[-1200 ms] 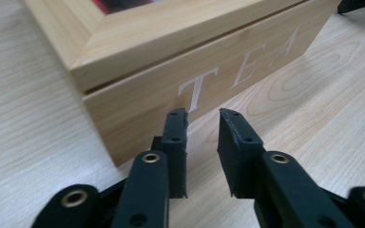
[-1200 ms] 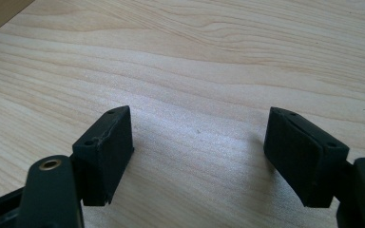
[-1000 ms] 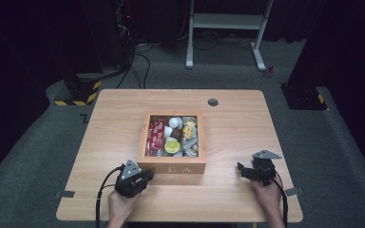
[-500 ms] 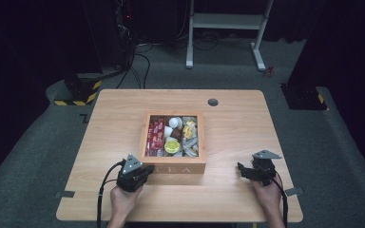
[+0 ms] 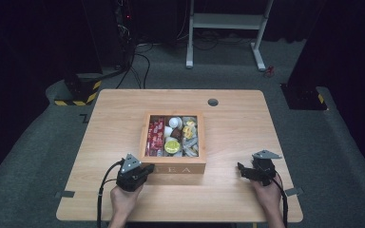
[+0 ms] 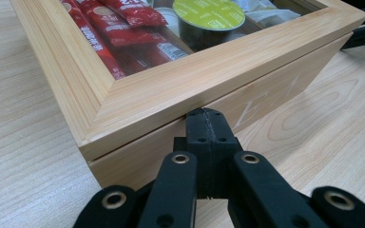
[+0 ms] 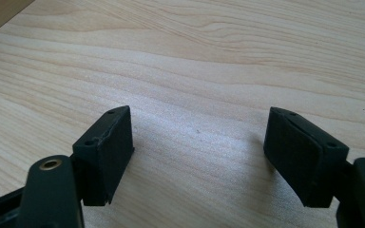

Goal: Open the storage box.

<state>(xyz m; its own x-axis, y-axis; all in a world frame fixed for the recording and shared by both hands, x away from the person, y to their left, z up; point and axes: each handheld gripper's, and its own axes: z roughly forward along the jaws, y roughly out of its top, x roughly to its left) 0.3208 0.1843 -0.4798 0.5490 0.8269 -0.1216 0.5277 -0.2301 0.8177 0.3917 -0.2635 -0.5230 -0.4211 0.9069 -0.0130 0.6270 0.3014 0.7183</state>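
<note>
A shallow wooden box (image 5: 145,142) with a glass lid stands mid-table, with pale letters on its front wall (image 6: 266,90). Red sachets (image 6: 123,28) and a lime-lidded capsule (image 6: 209,12) lie under the glass. My left gripper (image 5: 146,169) is at the box's front left corner. In the left gripper view its jaws (image 6: 208,116) are shut together with nothing between them, and their tips rest at the seam under the lid. My right gripper (image 5: 241,169) is to the right of the box, low over bare wood. Its jaws (image 7: 199,147) are open and empty.
The wooden table (image 5: 114,114) has a round cable hole (image 5: 213,102) near its far edge. A cable trails from each gripper toward the near edge. Beyond the table, a white desk frame (image 5: 223,28) and black equipment stand on the grey floor.
The left gripper's jaws have come together at the box's front corner. The right gripper and the box have kept still.
</note>
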